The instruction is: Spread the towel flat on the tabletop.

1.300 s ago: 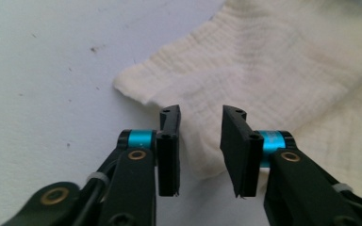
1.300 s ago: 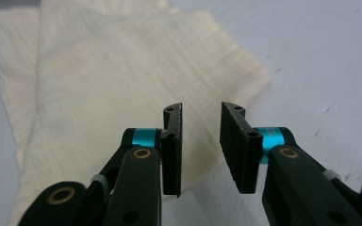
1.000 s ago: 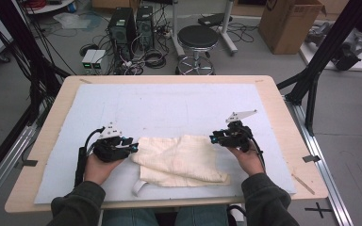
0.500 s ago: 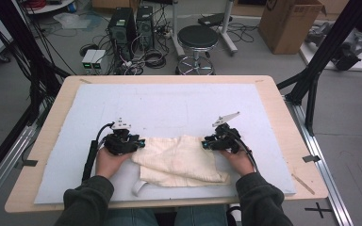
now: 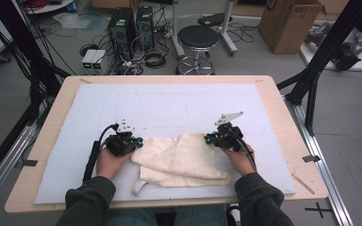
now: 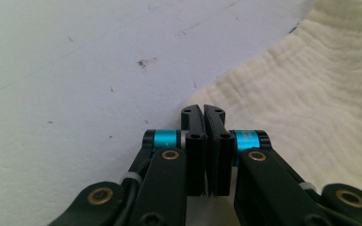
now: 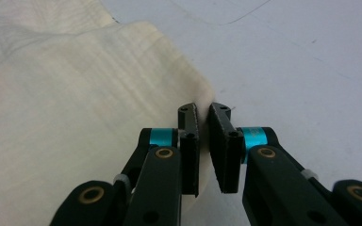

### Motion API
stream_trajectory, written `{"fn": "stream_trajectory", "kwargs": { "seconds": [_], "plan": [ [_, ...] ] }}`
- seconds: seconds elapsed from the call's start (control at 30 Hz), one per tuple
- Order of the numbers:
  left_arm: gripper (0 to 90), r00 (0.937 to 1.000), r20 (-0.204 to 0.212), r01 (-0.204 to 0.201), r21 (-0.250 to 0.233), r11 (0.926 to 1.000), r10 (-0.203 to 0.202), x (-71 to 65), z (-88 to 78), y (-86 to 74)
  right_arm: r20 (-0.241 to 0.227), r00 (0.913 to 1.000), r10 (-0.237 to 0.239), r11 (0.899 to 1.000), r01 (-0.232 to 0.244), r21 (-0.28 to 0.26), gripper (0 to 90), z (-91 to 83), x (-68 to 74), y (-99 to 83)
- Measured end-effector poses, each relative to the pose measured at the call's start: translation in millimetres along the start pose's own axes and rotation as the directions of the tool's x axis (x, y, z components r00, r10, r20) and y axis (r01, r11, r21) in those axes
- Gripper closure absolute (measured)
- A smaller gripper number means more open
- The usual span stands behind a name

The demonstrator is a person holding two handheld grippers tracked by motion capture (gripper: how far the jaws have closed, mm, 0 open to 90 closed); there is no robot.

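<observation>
A cream cloth [image 5: 179,157] lies crumpled on the white mat at the near middle of the table, with a white strap [image 5: 139,187] trailing from its near left edge. My left gripper [image 5: 139,140] is at the cloth's far left corner. In the left gripper view the cloth [image 6: 311,94] edge runs under my left gripper [image 6: 203,109], whose jaws are pressed together on it. My right gripper [image 5: 209,138] holds the far right corner. In the right gripper view my right gripper [image 7: 203,107] is shut, with cloth [image 7: 75,94] showing in the thin slit between the jaws.
The white mat [image 5: 169,103] covers most of the wooden table [image 5: 287,122]. Beyond the far edge stand a black stool [image 5: 198,37], computer cases [image 5: 132,23] and a cardboard box [image 5: 290,23]. A black frame post [image 5: 320,61] rises at the right.
Both hands have slid inward toward each other, the left to the right and the right to the left. The cloth between them has bunched up and grown narrower.
</observation>
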State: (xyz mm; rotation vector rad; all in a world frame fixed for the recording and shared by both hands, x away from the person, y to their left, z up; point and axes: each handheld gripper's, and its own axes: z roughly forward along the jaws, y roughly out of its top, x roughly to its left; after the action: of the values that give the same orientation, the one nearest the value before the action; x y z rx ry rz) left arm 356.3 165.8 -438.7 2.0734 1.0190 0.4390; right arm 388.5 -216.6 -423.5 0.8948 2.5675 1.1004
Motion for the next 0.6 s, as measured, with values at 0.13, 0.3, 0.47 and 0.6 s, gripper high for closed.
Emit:
{"fn": "stream_trajectory", "kwargs": {
  "seconds": [0.13, 0.3, 0.47, 0.6],
  "plan": [
    [87.5, 0.9985, -0.035, 0.04, -0.07, 0.9967, -0.043, 6.8, -4.4, 6.9, 0.015, 0.9997, -0.018, 1.0, 0.018, 0.0, 82.8, -2.0, -4.2, 7.8],
    [87.6, 0.9959, -0.057, 0.064, -0.11, 0.9918, -0.071, 13.0, 2.8, 23.5, 0.045, 0.9989, -0.013, 1.0, 0.013, -0.01, 82.9, -2.1, -16.9, 20.7],
    [87.5, 0.9894, -0.096, 0.095, -0.147, 0.9846, -0.109, 26.9, 16.2, 45.9, 0.104, 0.9946, -0.003, 1.0, 0.005, -0.02, 82.8, 1.0, -37.3, 33.8],
    [68.0, 0.9767, -0.116, 0.158, -0.18, 0.9707, -0.181, 38.8, 23.3, 64.9, 0.213, 0.9757, 0.052, 0.996, -0.036, -0.078, 69.9, -0.8, -58.1, 50.7]
  ]
}}
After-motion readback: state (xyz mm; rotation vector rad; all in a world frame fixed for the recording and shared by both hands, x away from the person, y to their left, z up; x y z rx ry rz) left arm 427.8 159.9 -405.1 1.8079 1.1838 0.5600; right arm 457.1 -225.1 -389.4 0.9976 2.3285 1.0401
